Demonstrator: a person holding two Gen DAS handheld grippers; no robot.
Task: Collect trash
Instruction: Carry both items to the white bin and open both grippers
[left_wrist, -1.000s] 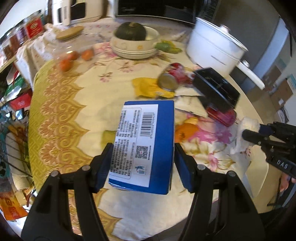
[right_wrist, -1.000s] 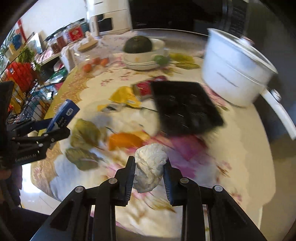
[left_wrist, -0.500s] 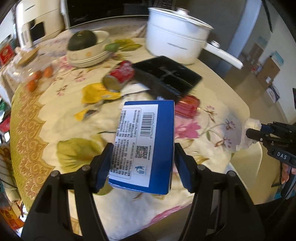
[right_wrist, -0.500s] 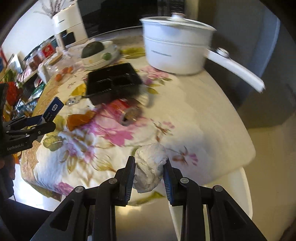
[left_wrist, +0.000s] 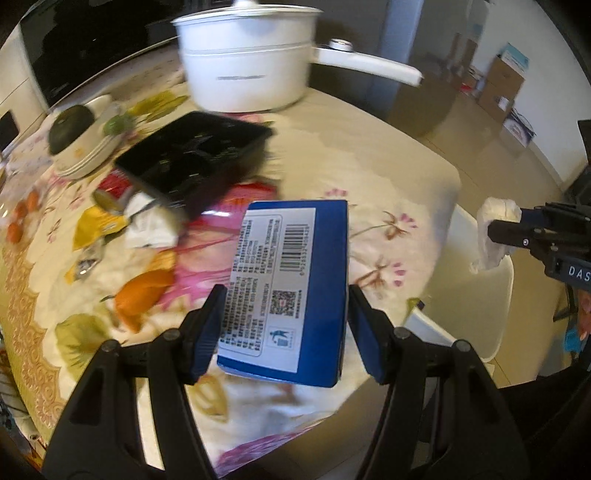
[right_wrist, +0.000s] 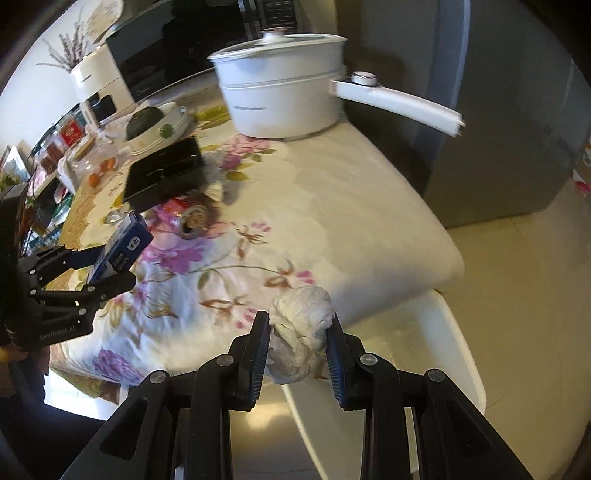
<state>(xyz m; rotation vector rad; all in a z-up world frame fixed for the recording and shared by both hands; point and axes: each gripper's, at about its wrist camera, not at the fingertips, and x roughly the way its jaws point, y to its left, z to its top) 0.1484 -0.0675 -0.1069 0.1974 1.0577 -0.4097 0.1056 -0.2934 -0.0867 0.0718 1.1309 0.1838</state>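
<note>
The left gripper (left_wrist: 282, 325) holds a blue box (left_wrist: 291, 284) up over the desk (left_wrist: 369, 155), near its front edge. Its fingers (left_wrist: 207, 328) pinch the box on both sides, and the white label with the bar code faces up. The right gripper (right_wrist: 297, 350) holds a white paper wad (right_wrist: 301, 325). Its fingers (right_wrist: 256, 354) squeeze the wad from both sides. The wad hangs just past the front corner of the desk, over a white bin (right_wrist: 458, 354) that stands beside the desk. On the flowered cloth lies more trash. A red can (right_wrist: 186, 218) lies on its side near the middle of the desk. A black tray (right_wrist: 164, 173) sits just behind the can. A yellow wrapper (left_wrist: 94, 223) and an orange peel (left_wrist: 142, 291) lie toward the left edge. A big white pot (right_wrist: 284, 99) with a long handle stands at the back edge. A bowl (right_wrist: 162, 127) with a dark green squash (right_wrist: 144, 118) in it sits at the back left.
</note>
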